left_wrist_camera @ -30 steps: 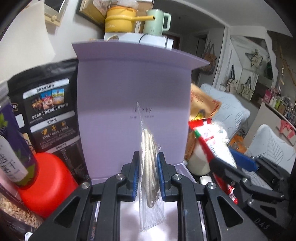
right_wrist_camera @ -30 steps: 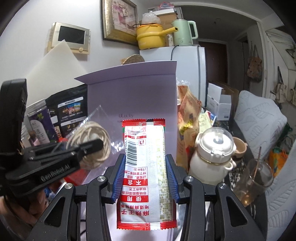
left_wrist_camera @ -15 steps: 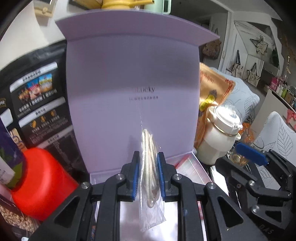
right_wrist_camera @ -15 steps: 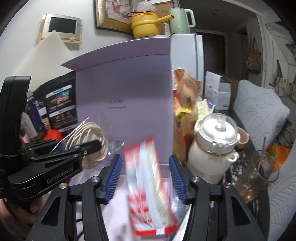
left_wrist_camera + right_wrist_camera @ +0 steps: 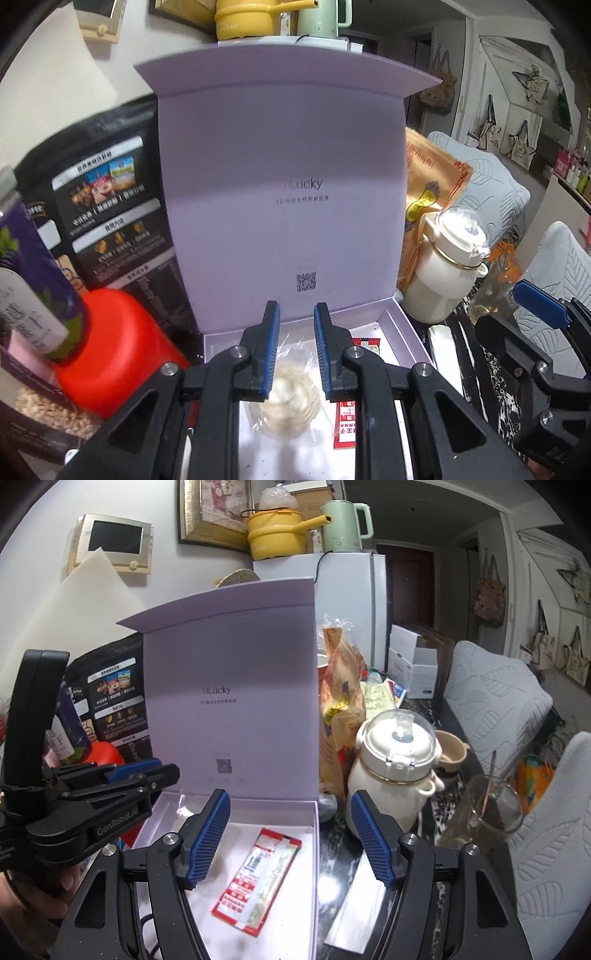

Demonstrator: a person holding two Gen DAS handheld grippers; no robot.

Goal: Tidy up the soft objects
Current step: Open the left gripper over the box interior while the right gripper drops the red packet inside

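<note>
A cluttered counter (image 5: 450, 354) was shown in the left wrist view, with a yellow pot (image 5: 255, 18) at 12 o'clock in the background. An open lilac box (image 5: 406, 332) occupied the centre, its lid upright.

The left gripper (image 5: 295, 350) was observed with its jaws drawn close together and only a narrow gap left. A clear bag of coiled cord (image 5: 284, 398) was seen through that gap. It appeared to lie on the box floor rather than to be pinched. A red sachet (image 5: 347, 417) lay at 4 o'clock of the bag, also inside the box.

In the right wrist view the right gripper (image 5: 290, 834) was released. Its jaws had just been opening and nothing was pressed between them. The red sachet was found flat on the box floor at 6 o'clock, tilted towards 1 o'clock. The left gripper was visible at 9 o'clock with no bag seen in it. A white jar (image 5: 397, 771) stood just beside the box at 3 o'clock.

The deposit step was judged complete for both items. For the next move, both tools would need to be lifted clear of the lid before another soft item is fetched.
</note>
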